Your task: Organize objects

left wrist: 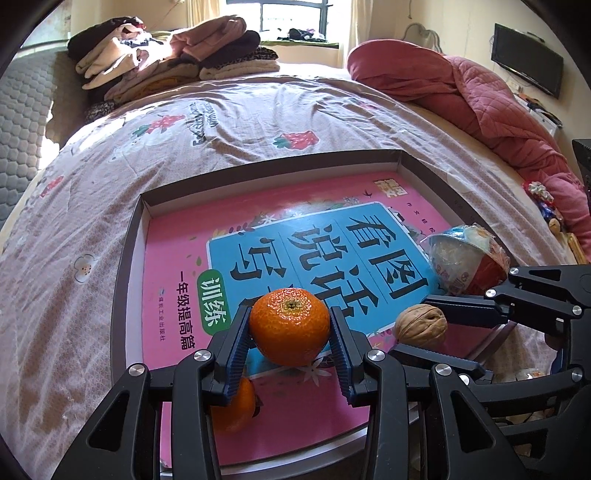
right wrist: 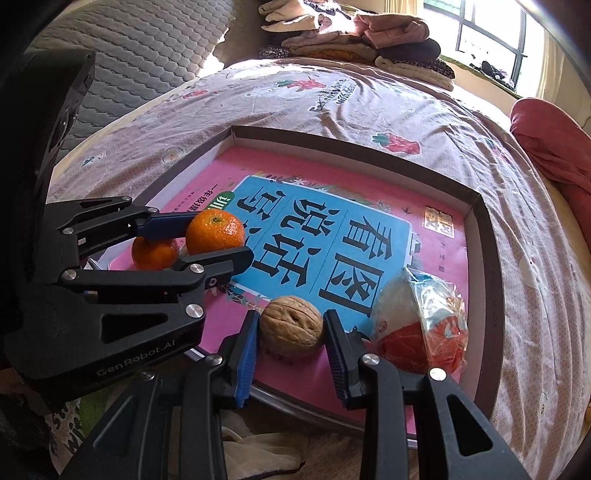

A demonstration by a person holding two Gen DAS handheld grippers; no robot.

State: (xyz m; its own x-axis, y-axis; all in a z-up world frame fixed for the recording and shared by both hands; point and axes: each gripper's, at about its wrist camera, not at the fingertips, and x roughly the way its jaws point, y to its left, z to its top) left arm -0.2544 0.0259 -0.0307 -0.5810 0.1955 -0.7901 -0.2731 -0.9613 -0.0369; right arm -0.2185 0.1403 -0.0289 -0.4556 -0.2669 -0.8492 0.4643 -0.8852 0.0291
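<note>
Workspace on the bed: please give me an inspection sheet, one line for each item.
Surface: bedsheet with strawberry print; shallow box tray on it, pink book inside.
Job's things: held mandarin, second mandarin, walnut, wrapped egg toy, all over the book.
Clutter: folded clothes, red quilt.
Grippers: left tongs shut on the held mandarin; right tongs shut on the walnut.
Cables: nothing seen.
Surroundings: window, wall screen.

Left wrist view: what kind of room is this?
Most likely a bedroom: a bed with strawberry-print sheet, folded clothes piled by the window, and a red quilted duvet.
</note>
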